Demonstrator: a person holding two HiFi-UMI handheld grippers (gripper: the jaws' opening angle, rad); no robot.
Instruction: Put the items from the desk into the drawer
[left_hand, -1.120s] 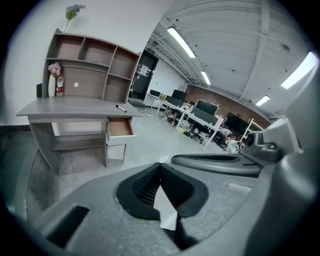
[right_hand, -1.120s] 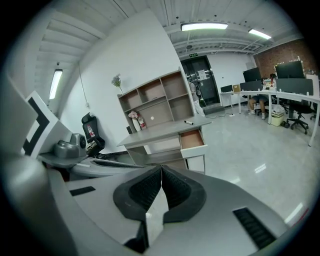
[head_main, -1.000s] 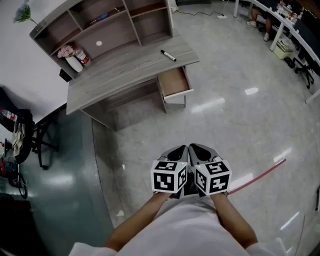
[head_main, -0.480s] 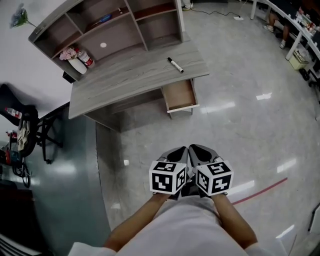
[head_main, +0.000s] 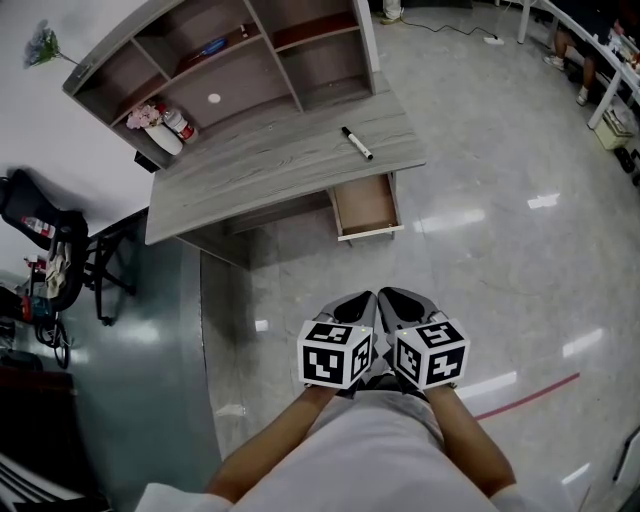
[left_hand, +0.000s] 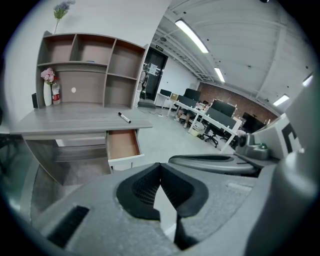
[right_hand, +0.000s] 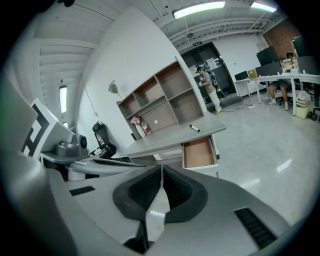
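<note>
A black marker (head_main: 357, 142) lies on the grey wooden desk (head_main: 270, 165), near its right end; it also shows as a small dark stick, the marker (left_hand: 124, 117) (right_hand: 194, 128). Under that end the drawer (head_main: 366, 205) stands pulled out and looks empty, the drawer (left_hand: 122, 144) (right_hand: 199, 153). My left gripper (head_main: 356, 303) and right gripper (head_main: 397, 298) are held side by side close to my body, far from the desk. Both are shut with nothing between the jaws.
A shelf unit (head_main: 240, 50) stands on the desk's back, with a vase of pink flowers (head_main: 155, 125) and a can beside it. A black chair (head_main: 50, 240) is at the left. Glossy floor lies between me and the desk. Office desks and a person (right_hand: 206, 80) are far off.
The desk and drawer have shifted down and right in the head view as I come closer. Both grippers stay together, shut, in the same pose.
</note>
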